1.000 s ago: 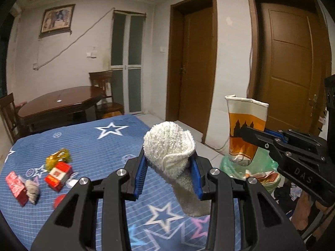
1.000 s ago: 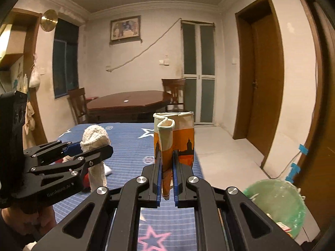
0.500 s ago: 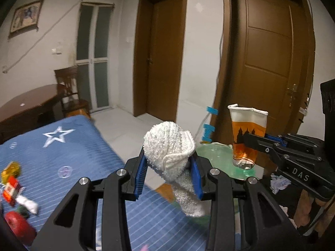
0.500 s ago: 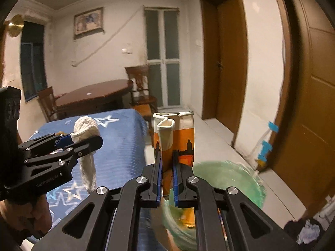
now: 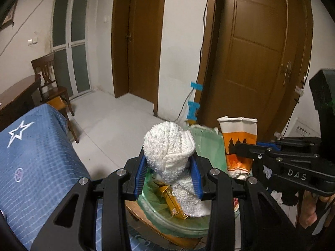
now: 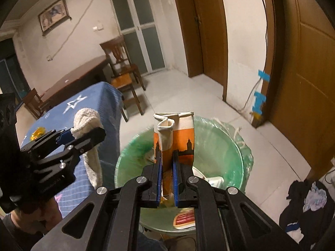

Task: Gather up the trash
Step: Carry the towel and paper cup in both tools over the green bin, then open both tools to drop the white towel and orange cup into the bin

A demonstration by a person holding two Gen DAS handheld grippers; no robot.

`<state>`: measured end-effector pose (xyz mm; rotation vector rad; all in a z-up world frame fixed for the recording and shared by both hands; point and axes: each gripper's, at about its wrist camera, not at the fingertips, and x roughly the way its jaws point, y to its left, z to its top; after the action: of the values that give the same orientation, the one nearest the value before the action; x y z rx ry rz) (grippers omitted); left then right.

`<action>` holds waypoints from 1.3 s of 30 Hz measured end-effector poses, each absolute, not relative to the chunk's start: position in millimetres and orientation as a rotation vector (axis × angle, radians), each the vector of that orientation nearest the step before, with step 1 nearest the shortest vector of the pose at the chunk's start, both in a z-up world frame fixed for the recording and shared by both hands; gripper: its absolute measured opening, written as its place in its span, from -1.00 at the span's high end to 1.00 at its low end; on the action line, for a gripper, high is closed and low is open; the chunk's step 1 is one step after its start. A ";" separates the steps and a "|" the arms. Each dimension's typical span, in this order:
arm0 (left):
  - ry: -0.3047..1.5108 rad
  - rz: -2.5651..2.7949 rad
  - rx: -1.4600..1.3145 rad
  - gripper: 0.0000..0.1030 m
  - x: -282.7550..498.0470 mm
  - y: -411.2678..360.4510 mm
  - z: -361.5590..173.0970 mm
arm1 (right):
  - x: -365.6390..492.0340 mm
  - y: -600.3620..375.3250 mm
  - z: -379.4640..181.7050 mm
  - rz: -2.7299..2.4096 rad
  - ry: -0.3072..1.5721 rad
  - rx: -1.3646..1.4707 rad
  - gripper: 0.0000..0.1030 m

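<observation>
Over the green trash bin (image 6: 226, 146), the right claw (image 6: 167, 173) is clenched on a crushed paper cup (image 6: 178, 138). The cup is orange and white with dark towers on it. It stands upright between the blue pads, with its bent rim on top. The bin has a green bag in it, and some wrappers lie at the bottom.

The left claw (image 5: 168, 172) is grasping a white sock (image 5: 169, 150). The top of the sock is bunched up between the blue pads, and the rest hangs down over the near rim of the bin (image 5: 180, 228). A gold wrapper (image 5: 171, 200) lies in the bin just beside the sock. In the left view the cup (image 5: 238, 140) is to the right of the sock.

A blue bed cover with white stars (image 5: 31, 156) is just beside the bin. A gold wrapper (image 6: 38, 131) lies on it. A wooden chair (image 6: 121, 62) and two brown doors (image 5: 257, 62) are farther back.
</observation>
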<state>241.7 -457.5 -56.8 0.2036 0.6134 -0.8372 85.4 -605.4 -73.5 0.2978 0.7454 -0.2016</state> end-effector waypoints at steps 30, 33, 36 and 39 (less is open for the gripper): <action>0.712 -0.805 0.254 0.27 249.5 -496.7 -92.3 | 117.6 -599.2 -108.5 -0.208 0.796 0.322 0.82; 0.713 -0.795 0.248 0.20 251.8 -494.1 -92.8 | 118.8 -598.6 -110.1 -0.208 0.795 0.325 0.82; 0.719 -0.786 0.249 -0.04 252.9 -494.3 -93.5 | 117.4 -601.7 -113.4 -0.216 0.781 0.344 0.24; 0.712 -0.776 0.247 -0.18 253.0 -491.5 -92.6 | 112.6 -603.9 -113.9 -0.230 0.760 0.360 0.05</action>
<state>253.0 -491.5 -92.6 0.2473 0.7118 -0.7759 112.6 -603.9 -113.9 0.3596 0.7601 -0.2301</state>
